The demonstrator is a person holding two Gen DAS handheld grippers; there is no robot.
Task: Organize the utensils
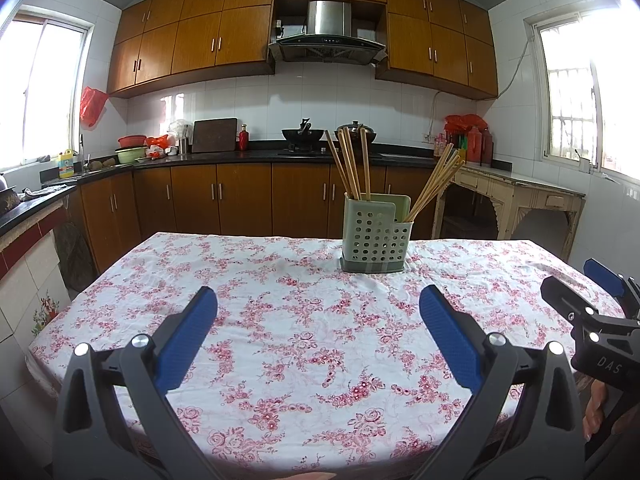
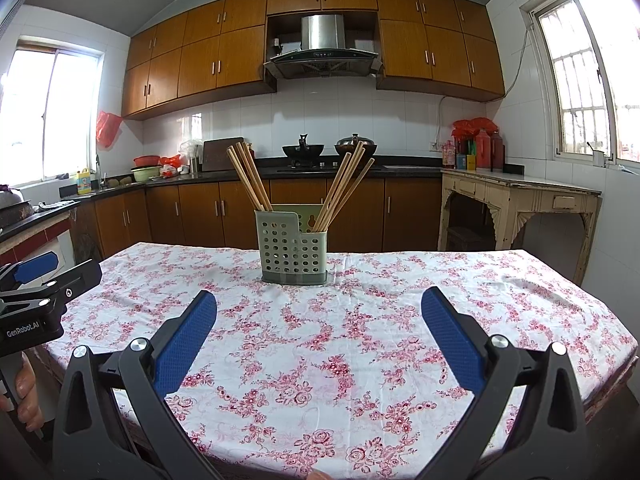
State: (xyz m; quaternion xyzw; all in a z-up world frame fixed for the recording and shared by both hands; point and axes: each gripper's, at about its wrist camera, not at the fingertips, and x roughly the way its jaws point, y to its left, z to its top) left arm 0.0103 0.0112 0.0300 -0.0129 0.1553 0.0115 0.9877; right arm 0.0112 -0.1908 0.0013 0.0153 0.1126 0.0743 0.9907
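Left gripper (image 1: 318, 312) and right gripper (image 2: 319, 312), both spread wide and empty, above near part of floral tablecloth (image 2: 400, 320). Green perforated utensil holder (image 2: 293, 245) upright at far edge; chopsticks (image 2: 250, 178) in left and right compartments, leaning outward.

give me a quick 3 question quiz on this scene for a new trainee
1. True or false: the left gripper is shut on a chopstick.
2. Where are the chopsticks? A) flat on the tablecloth B) standing in both compartments of the green holder C) in the right gripper
3. What covers the table that the holder stands on?

Key
1. False: both grippers are open, holding nothing.
2. B: one bunch leans left, the other leans right.
3. A white floral tablecloth with pink flowers.
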